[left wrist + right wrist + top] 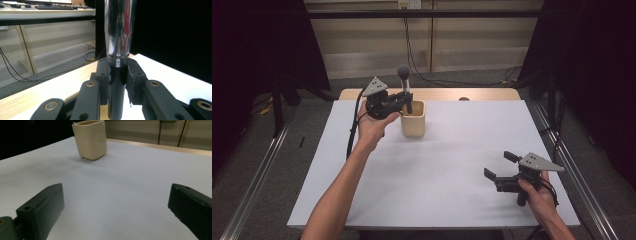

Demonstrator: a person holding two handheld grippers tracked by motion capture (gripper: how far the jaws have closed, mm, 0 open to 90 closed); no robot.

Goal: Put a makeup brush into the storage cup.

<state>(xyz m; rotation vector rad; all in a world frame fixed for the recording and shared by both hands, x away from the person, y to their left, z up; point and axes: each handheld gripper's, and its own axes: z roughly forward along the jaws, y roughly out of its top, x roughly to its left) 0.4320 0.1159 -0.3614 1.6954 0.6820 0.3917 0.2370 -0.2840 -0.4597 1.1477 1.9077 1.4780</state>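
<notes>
High view, step: makeup brush [405, 82] being stood into cream cup [413, 120]; held upright above the cup mouth, upper middle of frame, grey bristle head on top, handle end at or just inside the rim, depth hidden.
Left gripper [407, 101]: pinching the brush; in the left gripper view the jaws are pressed on the black handle [116, 92] just below the chrome ferrule [119, 27].
Right gripper [498, 167]: spread, nothing between the jaws; low over the white desk [462, 150], lower right of frame, well apart from the cup.
Right gripper view: cup [90, 139] upright at upper left of centre, bare desk in front of it.
Progress, judged: insertion under way, release not yet made.
Next move, judged: lower straight down, handle inside the rim, jaws parted only once the handle rests inside.
Risk, judged: sideways push at the rim could tip the cup.
</notes>
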